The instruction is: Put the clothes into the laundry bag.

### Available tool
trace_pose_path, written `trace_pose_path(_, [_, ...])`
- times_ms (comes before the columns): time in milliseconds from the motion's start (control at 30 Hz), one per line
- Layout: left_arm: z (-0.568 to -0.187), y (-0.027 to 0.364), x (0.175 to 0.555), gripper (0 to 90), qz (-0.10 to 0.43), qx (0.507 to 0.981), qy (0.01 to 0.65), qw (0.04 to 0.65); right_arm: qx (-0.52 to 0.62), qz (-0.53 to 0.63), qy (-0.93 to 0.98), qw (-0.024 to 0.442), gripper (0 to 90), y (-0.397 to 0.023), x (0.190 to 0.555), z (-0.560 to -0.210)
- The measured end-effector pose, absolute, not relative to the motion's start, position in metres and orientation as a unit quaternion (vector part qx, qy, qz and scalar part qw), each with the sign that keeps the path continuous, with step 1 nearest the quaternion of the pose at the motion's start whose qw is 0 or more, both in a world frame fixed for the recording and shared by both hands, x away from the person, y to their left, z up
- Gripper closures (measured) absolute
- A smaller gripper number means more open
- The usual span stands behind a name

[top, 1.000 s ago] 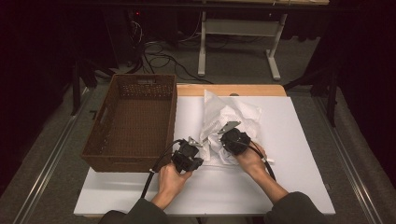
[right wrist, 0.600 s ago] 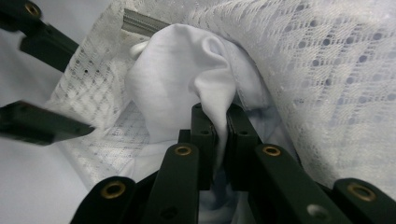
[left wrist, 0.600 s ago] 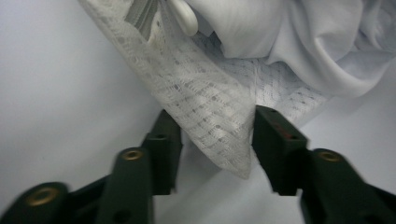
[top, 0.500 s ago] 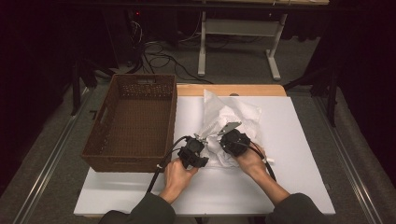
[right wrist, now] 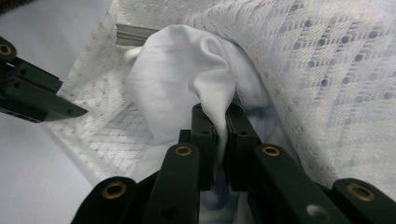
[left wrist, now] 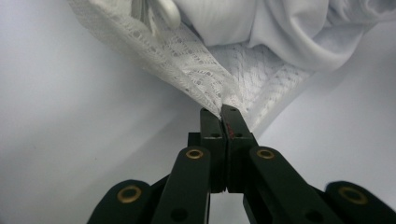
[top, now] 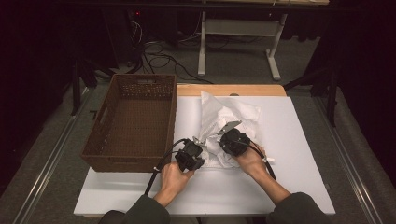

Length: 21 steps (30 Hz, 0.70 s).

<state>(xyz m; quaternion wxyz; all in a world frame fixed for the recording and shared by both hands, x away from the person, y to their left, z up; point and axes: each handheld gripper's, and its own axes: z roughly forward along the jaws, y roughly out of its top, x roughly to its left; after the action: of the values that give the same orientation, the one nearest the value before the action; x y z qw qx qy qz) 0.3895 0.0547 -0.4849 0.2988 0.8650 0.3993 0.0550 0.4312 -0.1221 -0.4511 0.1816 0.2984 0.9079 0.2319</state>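
A: What is different from a second ago?

B: The left gripper (top: 198,145) has slid right, off the near corner of the basket (top: 133,161), up against the white garment (top: 233,114).

A: And its jaws?

B: They have just been closing; now they pinch the garment's lace edge (left wrist: 205,88).

Table lit from above, surroundings dark; close views soft-focused.

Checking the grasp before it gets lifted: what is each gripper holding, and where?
Left gripper pinches the white garment's lace edge; right gripper clamps a fold of its smooth fabric.
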Motion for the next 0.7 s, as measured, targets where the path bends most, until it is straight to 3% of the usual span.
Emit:
trace_pose_path(200, [-0.482,0.062,0.385,89.5,0.046,0.858,0.403,0.316,0.300,0.216,0.905,0.210,83.0,-0.124,0.439,-0.454])
trace_pose_path(533, [-0.480,0.064,0.383,89.6,0.040,0.856,0.401,0.323,0.345,0.199,0.891,0.218,81.6,-0.128,0.469,-0.460])
trace_pose_path(700, [-0.479,0.066,0.384,88.8,0.039,0.855,0.400,0.328,0.324,0.223,0.898,0.199,65.0,-0.127,0.454,-0.452])
